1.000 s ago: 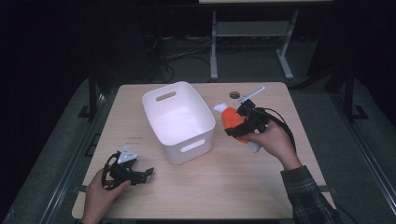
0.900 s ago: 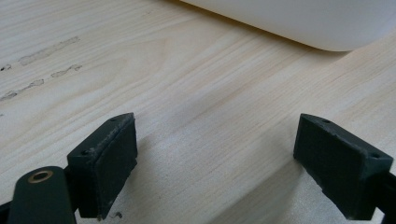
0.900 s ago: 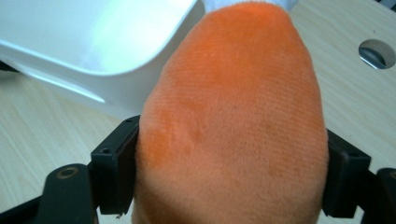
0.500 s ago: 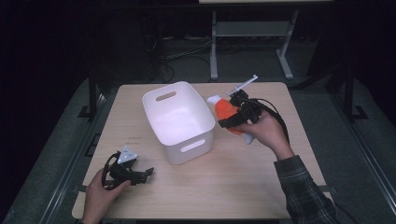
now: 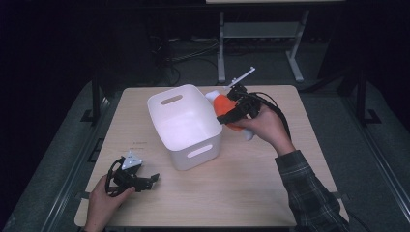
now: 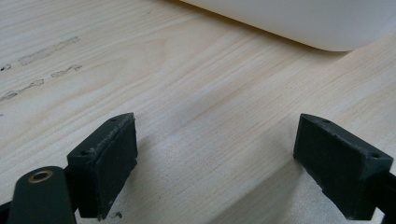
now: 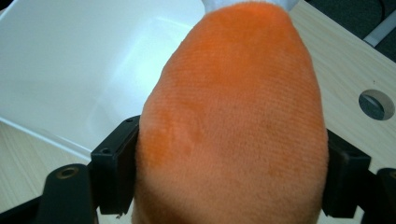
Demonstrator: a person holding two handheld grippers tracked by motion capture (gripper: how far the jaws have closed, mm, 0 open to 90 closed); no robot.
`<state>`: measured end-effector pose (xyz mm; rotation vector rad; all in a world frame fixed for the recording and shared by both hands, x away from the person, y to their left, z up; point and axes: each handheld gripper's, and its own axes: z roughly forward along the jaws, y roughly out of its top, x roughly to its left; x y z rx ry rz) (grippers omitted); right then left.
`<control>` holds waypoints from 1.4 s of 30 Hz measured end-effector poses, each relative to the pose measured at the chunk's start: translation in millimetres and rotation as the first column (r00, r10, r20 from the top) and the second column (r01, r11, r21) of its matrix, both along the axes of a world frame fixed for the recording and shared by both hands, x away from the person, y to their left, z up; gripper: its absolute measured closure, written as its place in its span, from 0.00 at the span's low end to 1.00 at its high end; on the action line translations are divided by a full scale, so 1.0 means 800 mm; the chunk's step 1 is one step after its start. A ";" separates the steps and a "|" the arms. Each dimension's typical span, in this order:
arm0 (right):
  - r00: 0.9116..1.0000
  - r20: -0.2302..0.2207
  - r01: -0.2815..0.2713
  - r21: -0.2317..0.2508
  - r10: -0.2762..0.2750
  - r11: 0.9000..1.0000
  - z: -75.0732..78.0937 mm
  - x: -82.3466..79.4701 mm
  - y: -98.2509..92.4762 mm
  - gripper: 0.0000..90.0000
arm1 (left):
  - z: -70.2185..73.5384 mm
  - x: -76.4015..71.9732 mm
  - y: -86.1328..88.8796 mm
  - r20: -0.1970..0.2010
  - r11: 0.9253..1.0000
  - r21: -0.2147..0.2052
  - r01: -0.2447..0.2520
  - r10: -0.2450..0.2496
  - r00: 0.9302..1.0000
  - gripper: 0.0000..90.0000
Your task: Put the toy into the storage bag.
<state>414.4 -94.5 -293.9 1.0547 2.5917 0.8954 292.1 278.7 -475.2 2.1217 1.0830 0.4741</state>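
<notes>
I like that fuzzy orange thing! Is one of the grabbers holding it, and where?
Yes. The right gripper is shut on the orange toy, pinching its fat middle from both sides. The left gripper holds nothing.

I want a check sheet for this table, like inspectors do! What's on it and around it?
Surface: pale wood table, faint smudges near the left gripper, round hole at the far right.
Job's things: orange plush toy with white ends, held beside the white bin; the bin looks empty.
Clutter: nothing seen.
Grippers: right gripper shut on the toy; left gripper open, resting on the table.
Cables: black cable looping from the right gripper; more cables on the floor behind.
Surroundings: dark room, grey metal stand behind the table.
</notes>
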 end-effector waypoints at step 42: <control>0.999 -0.042 0.002 -0.046 -0.004 0.999 -0.001 0.051 0.122 0.24 | 0.000 0.000 0.000 -0.003 1.000 0.001 0.002 -0.002 1.000 0.14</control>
